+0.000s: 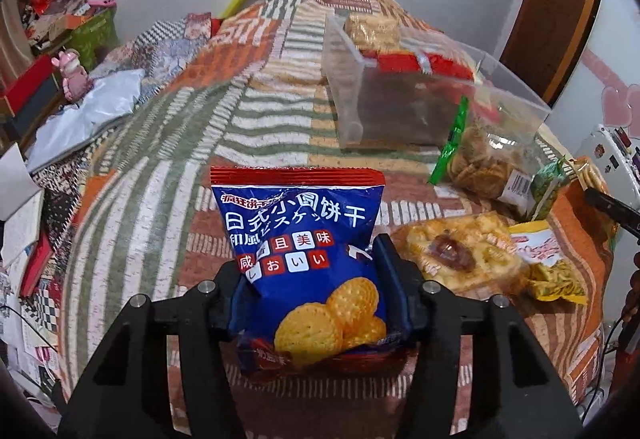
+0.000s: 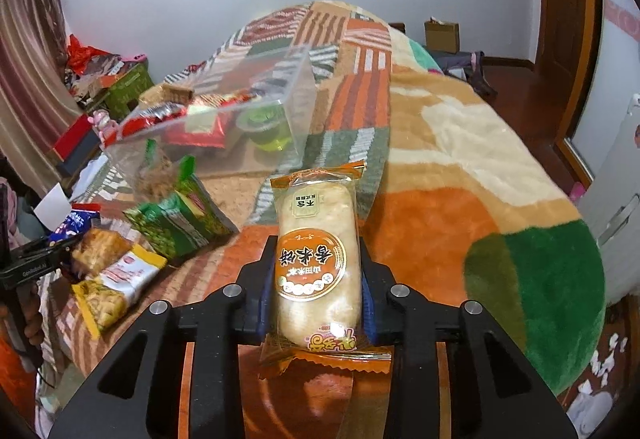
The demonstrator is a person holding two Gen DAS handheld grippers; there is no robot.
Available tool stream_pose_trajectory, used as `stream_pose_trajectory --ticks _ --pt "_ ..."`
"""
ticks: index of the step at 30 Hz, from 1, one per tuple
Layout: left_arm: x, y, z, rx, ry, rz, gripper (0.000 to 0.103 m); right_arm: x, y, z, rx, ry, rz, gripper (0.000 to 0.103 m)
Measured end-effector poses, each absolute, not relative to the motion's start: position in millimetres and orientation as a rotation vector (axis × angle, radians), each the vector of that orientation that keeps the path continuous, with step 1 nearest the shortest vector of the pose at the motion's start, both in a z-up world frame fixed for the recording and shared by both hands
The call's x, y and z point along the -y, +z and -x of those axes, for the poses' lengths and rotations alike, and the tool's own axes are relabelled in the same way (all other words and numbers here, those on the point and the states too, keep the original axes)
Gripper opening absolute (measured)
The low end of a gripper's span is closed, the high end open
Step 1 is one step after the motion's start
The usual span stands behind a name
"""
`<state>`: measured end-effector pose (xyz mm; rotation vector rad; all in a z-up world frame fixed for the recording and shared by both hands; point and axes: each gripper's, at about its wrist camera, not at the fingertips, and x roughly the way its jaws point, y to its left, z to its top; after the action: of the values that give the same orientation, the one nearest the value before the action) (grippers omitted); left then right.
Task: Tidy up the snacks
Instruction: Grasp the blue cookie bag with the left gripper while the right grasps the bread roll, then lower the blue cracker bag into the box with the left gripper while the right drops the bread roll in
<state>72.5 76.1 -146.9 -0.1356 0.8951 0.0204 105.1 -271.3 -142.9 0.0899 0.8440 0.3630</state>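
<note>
My left gripper (image 1: 316,271) is shut on a blue biscuit bag (image 1: 304,239) with a red top edge, held above the patterned blanket. My right gripper (image 2: 318,271) is shut on an orange-wrapped rice cracker pack (image 2: 316,259), also held above the blanket. A clear plastic box (image 1: 400,87) with several snacks inside stands ahead and right of the left gripper; in the right wrist view the box (image 2: 224,119) is ahead and left. Loose snacks lie in front of it: a green-sealed clear bag (image 1: 480,155), a pastry pack (image 1: 460,255), a yellow bag (image 1: 548,263).
The same loose snacks show in the right wrist view, with a green bag (image 2: 180,219) and a yellow-white bag (image 2: 116,287) at left. The left gripper's tool (image 2: 36,259) shows at the far left edge. Boxes and clutter (image 1: 60,39) stand left of the bed. A wooden door (image 1: 560,7) is at right.
</note>
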Motion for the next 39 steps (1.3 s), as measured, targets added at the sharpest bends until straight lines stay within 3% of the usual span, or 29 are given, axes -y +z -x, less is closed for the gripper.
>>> stream_pose_trajectory --ticks 20,39 --pt "-47.8 -64.9 -97.6 -0.7 -0.062 0.154 0.055 226.0 -97.4 -125.9 -0.702 0.486 -0.072 0.031" --pt "1.6 -62.1 -197.2 -0.713 -0.134 0.149 0.055 181.5 -91.9 -202.3 -0.665 0.514 -0.071 0.031"
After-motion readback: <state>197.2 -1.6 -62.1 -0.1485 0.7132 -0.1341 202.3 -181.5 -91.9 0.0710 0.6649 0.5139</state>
